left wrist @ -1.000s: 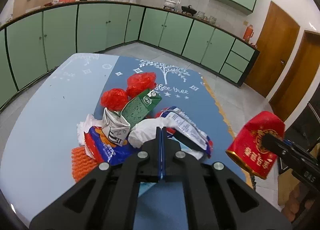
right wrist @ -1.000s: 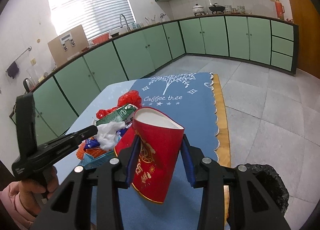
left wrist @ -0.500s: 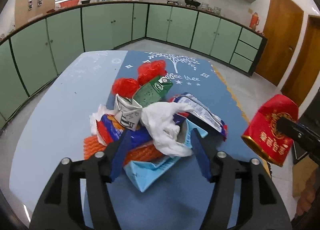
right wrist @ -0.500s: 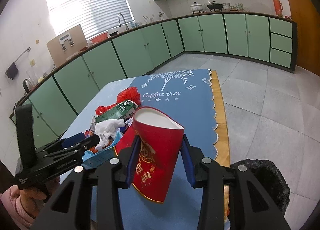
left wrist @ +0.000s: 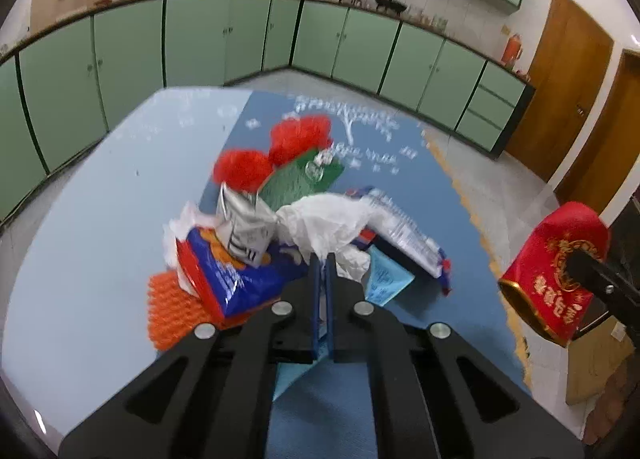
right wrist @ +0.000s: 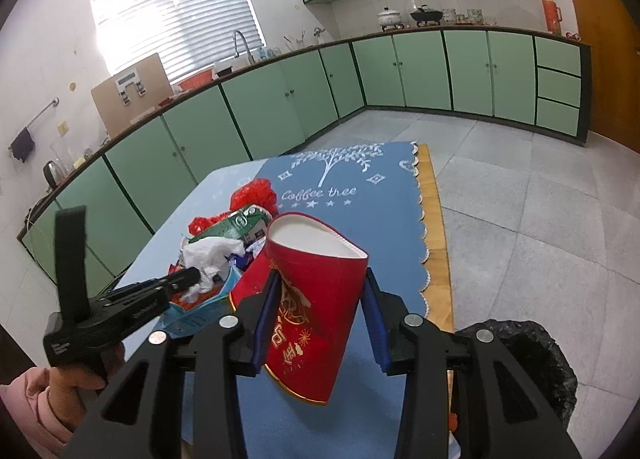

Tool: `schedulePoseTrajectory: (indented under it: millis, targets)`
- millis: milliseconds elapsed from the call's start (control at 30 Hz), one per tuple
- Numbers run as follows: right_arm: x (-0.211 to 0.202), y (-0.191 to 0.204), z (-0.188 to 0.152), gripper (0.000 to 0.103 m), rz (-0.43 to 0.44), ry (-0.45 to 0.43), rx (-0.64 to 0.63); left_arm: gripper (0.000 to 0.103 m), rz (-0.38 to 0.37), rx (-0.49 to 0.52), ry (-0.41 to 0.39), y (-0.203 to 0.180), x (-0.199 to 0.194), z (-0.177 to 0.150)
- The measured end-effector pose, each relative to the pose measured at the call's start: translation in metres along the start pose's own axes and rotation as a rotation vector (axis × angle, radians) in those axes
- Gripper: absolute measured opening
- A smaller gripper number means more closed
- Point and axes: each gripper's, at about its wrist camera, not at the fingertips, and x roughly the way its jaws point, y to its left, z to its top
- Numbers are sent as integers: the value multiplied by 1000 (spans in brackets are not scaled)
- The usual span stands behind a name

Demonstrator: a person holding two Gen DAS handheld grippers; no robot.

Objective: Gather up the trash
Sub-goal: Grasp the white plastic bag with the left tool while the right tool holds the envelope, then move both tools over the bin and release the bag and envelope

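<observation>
A heap of trash lies on the blue tablecloth: a white tissue, a green carton, two red crumpled bags, a grey-white carton and a blue-orange wrapper. My left gripper points down at the heap, its jaws together on the tissue's near edge. The right wrist view shows the same left gripper tip against the tissue. My right gripper is shut on a squashed red paper cup, held above the table's right edge. The cup also shows at the right of the left wrist view.
A black-lined trash bin stands on the floor at the table's near right corner. An orange mesh, a light blue paper and a blue-white wrapper belong to the heap. Green cabinets line the walls beyond the tiled floor.
The left gripper opened half a second ago, letting the tissue sit on the heap, and has shut again at the tissue. The right gripper and the red cup have stayed put.
</observation>
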Motion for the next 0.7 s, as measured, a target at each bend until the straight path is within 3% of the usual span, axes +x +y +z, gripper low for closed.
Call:
schedulePoseTrajectory:
  millis: [167, 333, 700]
  targets:
    - [-23, -10, 6, 40, -28, -50, 5, 1, -58, 26, -59, -18, -24, 9]
    - [-55, -42, 2, 40, -119, -91, 52, 1, -187, 96, -76, -59, -38, 14]
    - [-109, -145, -53, 40, -405, -67, 241, 1, -479, 353, 44, -193, -9, -31]
